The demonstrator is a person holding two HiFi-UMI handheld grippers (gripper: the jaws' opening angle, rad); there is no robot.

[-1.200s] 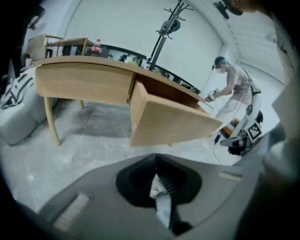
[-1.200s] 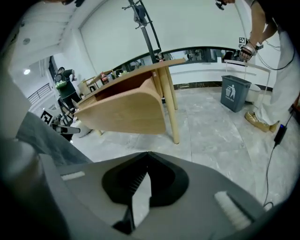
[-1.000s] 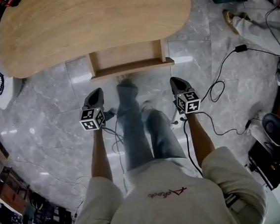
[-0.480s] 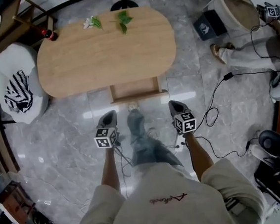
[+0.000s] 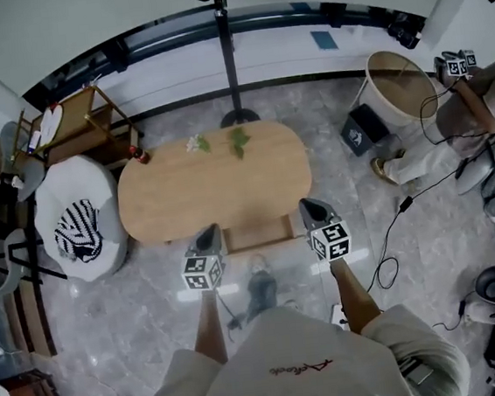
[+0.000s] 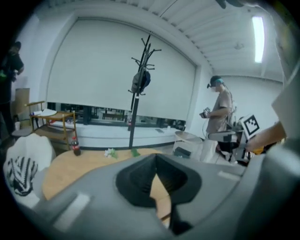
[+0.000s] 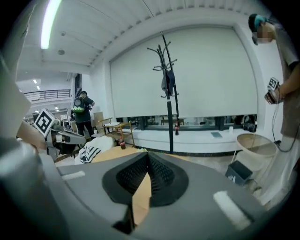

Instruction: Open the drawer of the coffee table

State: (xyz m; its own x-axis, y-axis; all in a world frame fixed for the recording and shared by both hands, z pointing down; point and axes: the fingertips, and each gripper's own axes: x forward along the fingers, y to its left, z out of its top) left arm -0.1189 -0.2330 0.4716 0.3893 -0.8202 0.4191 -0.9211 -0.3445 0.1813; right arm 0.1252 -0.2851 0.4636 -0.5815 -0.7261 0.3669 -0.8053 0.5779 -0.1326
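The person stands before the coffee table (image 5: 215, 183) with a hand-held gripper in each hand. The left hand-held gripper (image 5: 209, 233) has its jaws closed together and holds nothing, and the right hand-held gripper (image 5: 308, 205) is the same. Both are up in the air, touching nothing. The drawer (image 5: 256, 234) is pulled out from under the tabletop's near edge, empty as far as I see

Light matt wood coffee table (image 5: 216, 187), drawer (image 5: 258, 234) likewise wooden, floor (image 5: 113, 339) glossy grey, perhaps marble
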